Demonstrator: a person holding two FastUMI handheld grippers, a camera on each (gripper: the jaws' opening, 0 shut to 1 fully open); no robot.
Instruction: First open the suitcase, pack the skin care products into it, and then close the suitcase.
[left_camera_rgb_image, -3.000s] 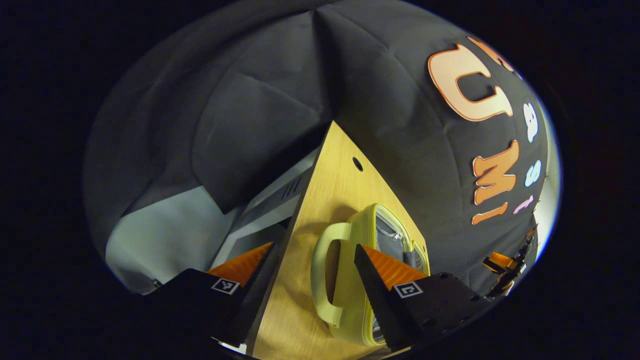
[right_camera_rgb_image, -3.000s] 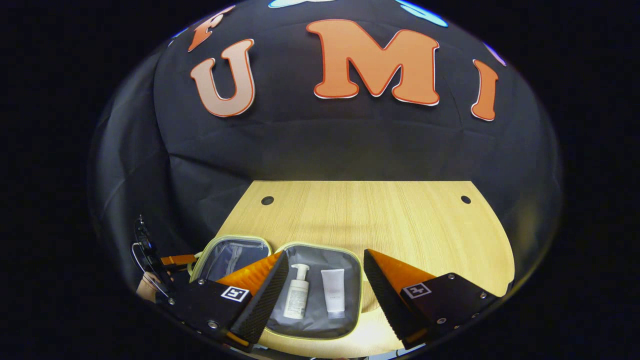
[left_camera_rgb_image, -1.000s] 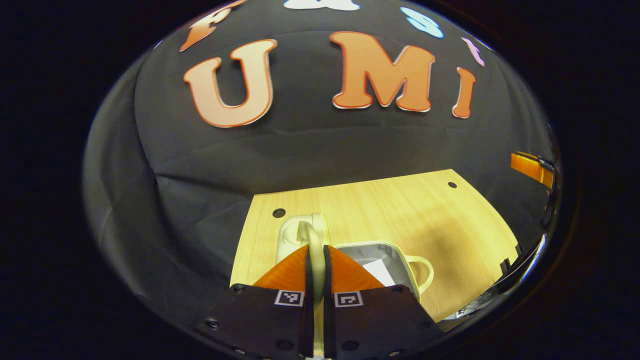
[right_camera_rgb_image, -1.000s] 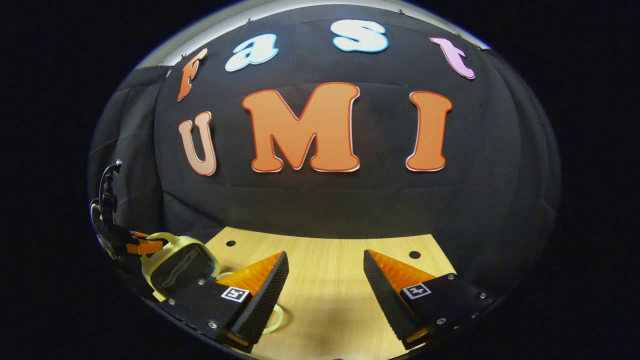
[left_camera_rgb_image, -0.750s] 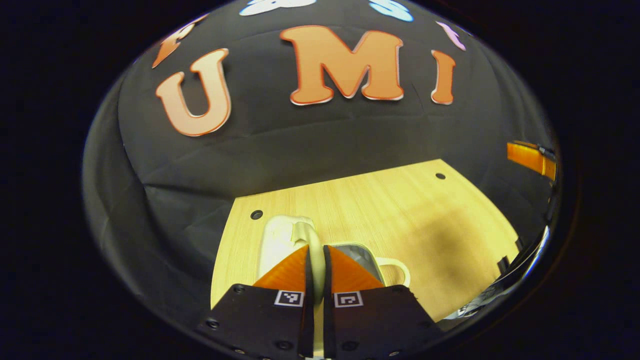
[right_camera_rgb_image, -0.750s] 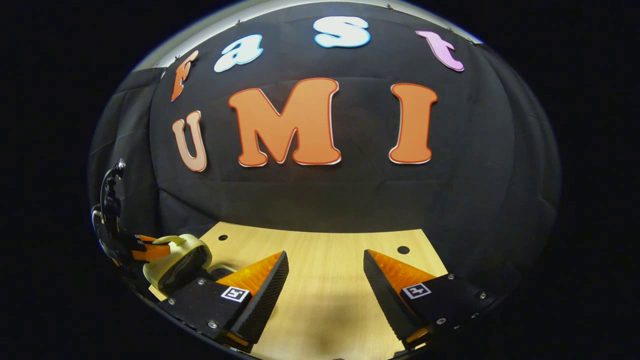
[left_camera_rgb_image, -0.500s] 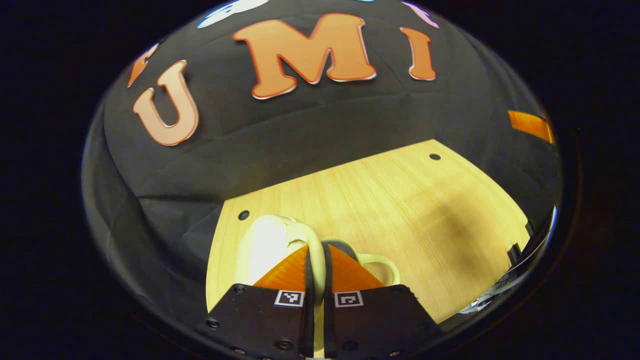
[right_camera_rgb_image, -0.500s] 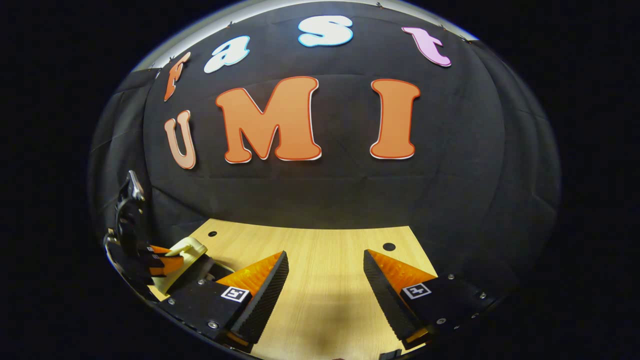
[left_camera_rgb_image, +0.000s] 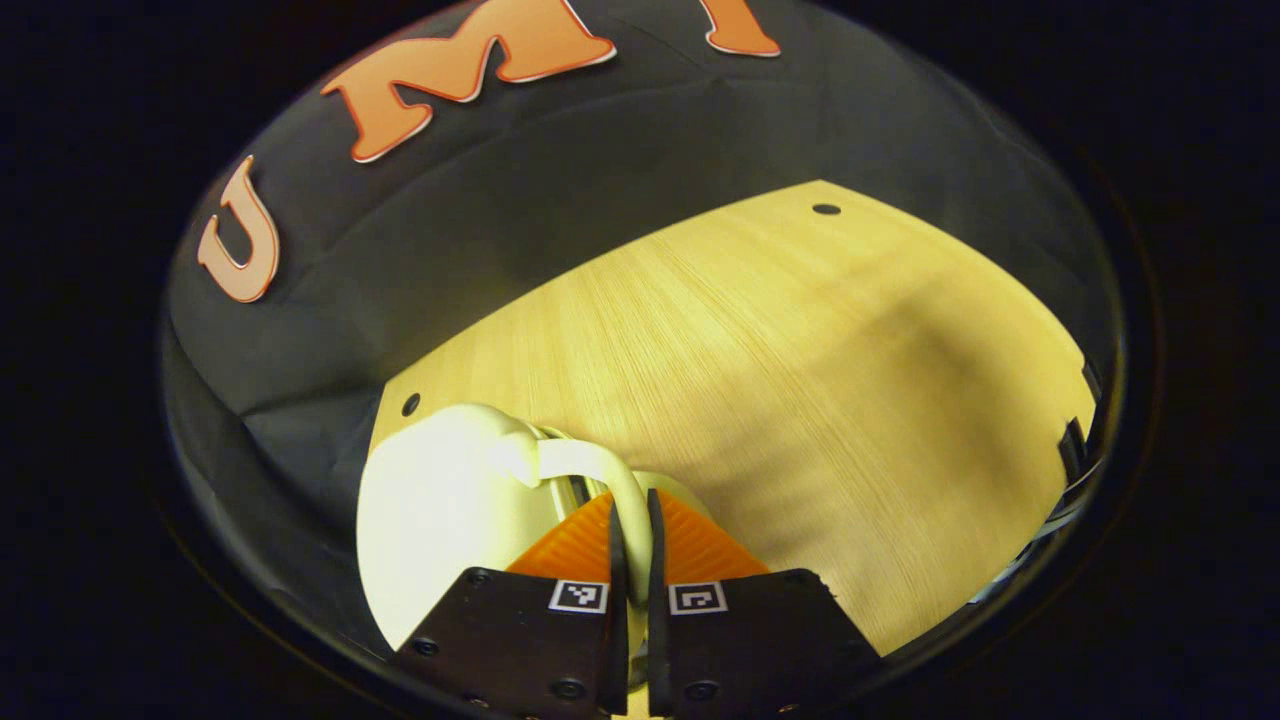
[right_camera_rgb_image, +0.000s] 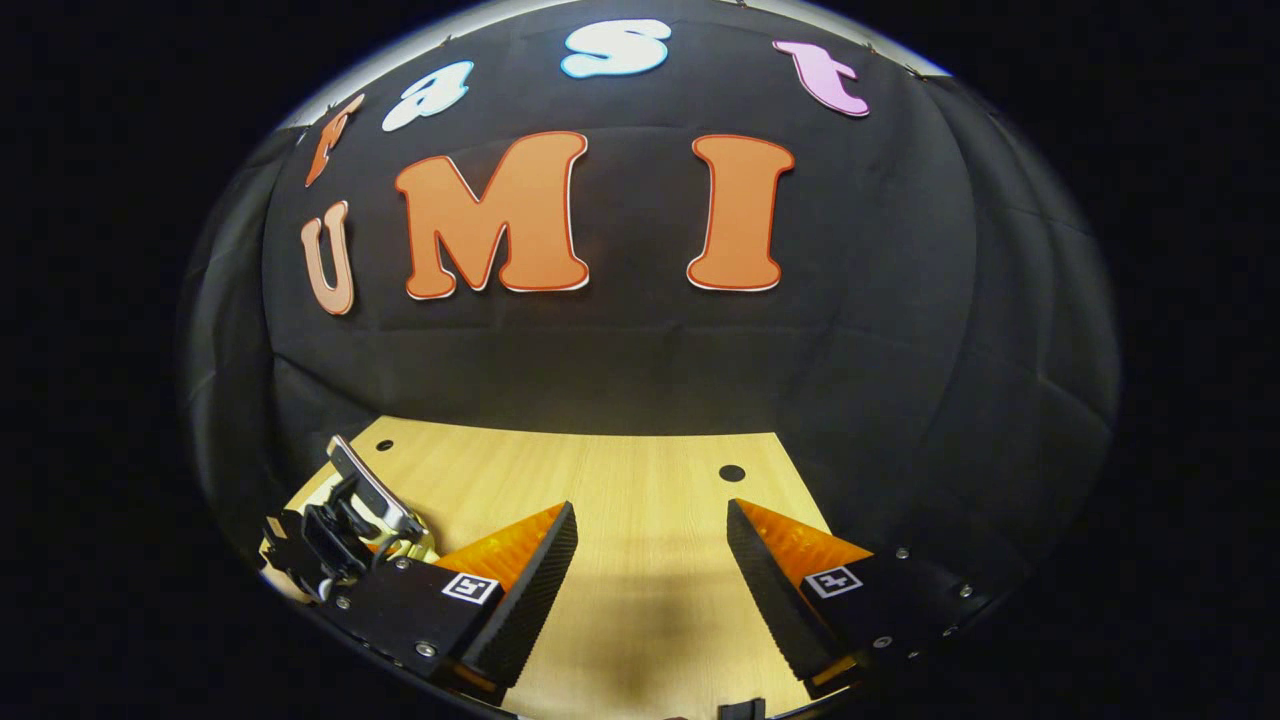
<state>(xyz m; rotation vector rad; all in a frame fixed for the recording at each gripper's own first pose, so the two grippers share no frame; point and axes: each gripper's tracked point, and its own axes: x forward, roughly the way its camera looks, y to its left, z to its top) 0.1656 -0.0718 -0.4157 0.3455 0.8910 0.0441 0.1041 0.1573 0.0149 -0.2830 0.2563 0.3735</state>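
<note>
So the biggest thing here is the wooden counter (left_camera_rgb_image: 780, 360), pale grain with small round holes near its far corners; in the left gripper view it spreads from the middle out toward 3 o'clock, with a soft shadow lying across it.

Next down in size, the suitcase (left_camera_rgb_image: 440, 520), a little pale-yellow hard case, sits at about 7 o'clock in the left gripper view, near the counter's corner hole. Its smooth outer shell faces the camera and the two halves look folded together, just a thin seam showing at the handle end. Can't see inside at all, so no telling what's in it from here.

The handle (left_camera_rgb_image: 600, 475) is a pale loop arching off the shell, and the left tongs (left_camera_rgb_image: 630, 535) are pinched tight on it, both fingers pressing the strap from either side.

In the right gripper view the right tongs (right_camera_rgb_image: 650, 545) are spread wide with nothing between them, hovering above bare counter at 6 o'clock. Off at 8 o'clock there you can spot the left tongs' dark body, with a sliver of the pale yellow case peeking out beside it.
</note>
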